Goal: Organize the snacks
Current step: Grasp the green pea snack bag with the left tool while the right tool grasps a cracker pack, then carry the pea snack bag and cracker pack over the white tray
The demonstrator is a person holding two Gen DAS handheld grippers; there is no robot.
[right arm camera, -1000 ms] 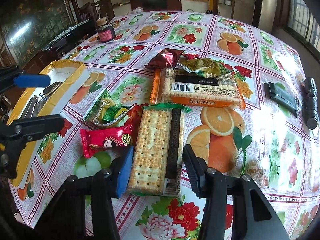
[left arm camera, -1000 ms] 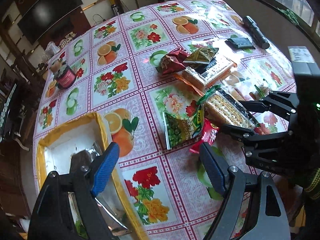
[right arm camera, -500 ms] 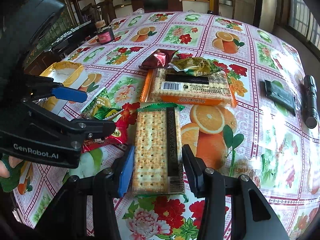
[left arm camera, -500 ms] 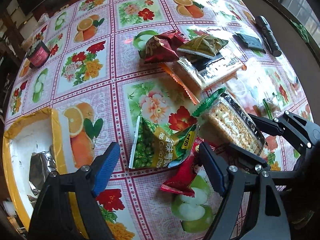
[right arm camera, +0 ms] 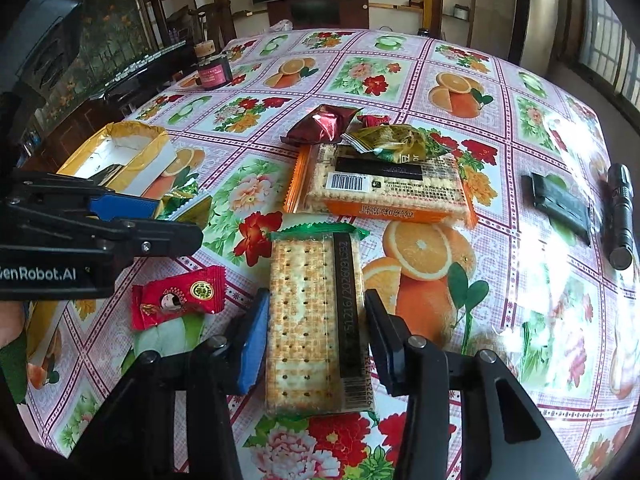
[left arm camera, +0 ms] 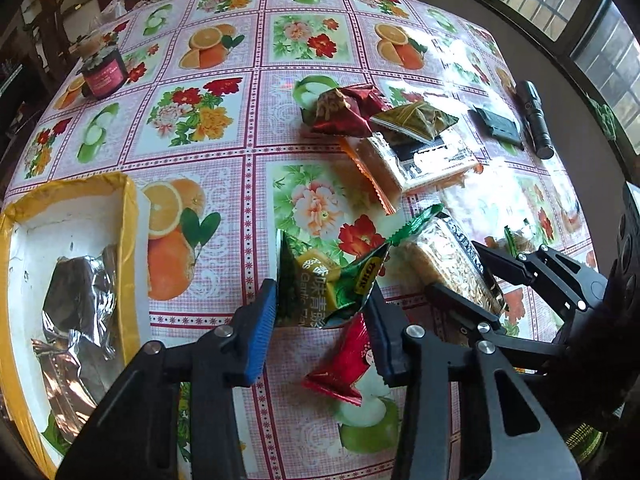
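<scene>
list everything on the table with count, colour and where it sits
green pea snack bag: 1, green, between the closing left pads
long cracker pack: 1, tan with green ends, between the right pads
red candy wrapper: 1, red, left of the crackers
orange biscuit pack: 1, orange, table middle
maroon foil packet: 1, maroon, behind it
olive foil packet: 1, olive, on the biscuit pack
yellow-rimmed box: 1, yellow and white, left edge
pink jar: 1, far left
black torch: 1, right edge
left hand-held gripper: 1, black, blue pads
right hand-held gripper: 1, black, blue pads
</scene>
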